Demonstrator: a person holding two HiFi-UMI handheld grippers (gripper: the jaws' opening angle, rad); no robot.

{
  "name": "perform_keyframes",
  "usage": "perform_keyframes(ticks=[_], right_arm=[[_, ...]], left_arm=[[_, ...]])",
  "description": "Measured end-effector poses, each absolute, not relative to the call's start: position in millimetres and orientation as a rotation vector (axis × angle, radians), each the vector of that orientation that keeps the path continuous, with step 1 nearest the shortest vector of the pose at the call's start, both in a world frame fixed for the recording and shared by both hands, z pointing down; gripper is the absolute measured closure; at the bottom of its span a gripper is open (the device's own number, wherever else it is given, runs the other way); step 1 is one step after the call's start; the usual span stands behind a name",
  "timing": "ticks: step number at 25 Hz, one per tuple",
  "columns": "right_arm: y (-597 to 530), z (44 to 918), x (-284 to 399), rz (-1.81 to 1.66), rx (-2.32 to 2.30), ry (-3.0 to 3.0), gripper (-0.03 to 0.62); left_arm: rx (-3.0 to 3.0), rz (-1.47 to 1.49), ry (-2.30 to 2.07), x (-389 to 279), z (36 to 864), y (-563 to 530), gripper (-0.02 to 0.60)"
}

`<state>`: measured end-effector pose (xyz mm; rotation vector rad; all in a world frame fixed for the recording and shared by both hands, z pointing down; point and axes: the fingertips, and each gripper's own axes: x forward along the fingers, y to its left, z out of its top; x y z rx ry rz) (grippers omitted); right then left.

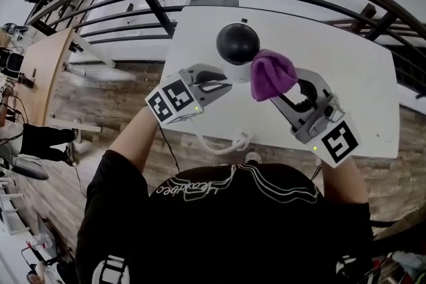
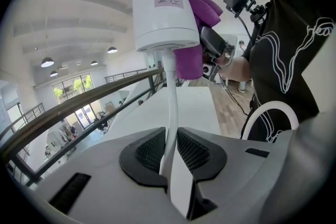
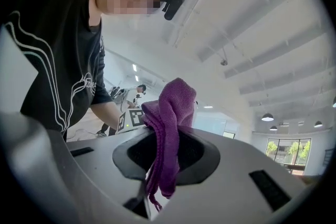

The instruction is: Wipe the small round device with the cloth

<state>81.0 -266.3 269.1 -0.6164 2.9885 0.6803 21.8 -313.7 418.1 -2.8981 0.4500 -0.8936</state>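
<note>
The left gripper [image 2: 170, 162] has its fingers clamped on the white cord [image 2: 169, 97] that runs out of the small round camera [image 2: 163, 13]. The camera sits just past their tips, with its black dome turned away. The right gripper [image 3: 163, 152] has its fingers closed on the purple cloth [image 3: 170, 123], and the bunched end ahead of them presses against the camera's side. Wiping looks under way: one flank is covered, but the dome and white shell are bare, so most seems left. Whether the camera rests on the table [image 1: 346, 76] cannot be told.
</note>
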Motion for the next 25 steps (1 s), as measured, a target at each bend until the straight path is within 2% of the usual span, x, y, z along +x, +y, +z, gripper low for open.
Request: perform_keyframes(ticks=[12,25], right_arm=[[-247.6,318.4,65.4,0.714,-0.739,3.146,0.526],[-210.4,335.3,76.7,0.431,-0.994,3.113,0.526]], left_arm=[[-2.928,-0.822,0.374,19.6,414.7,-314.1,0.514],[-2.990,-0.796,0.209,19.1,412.7,-310.8,0.515]])
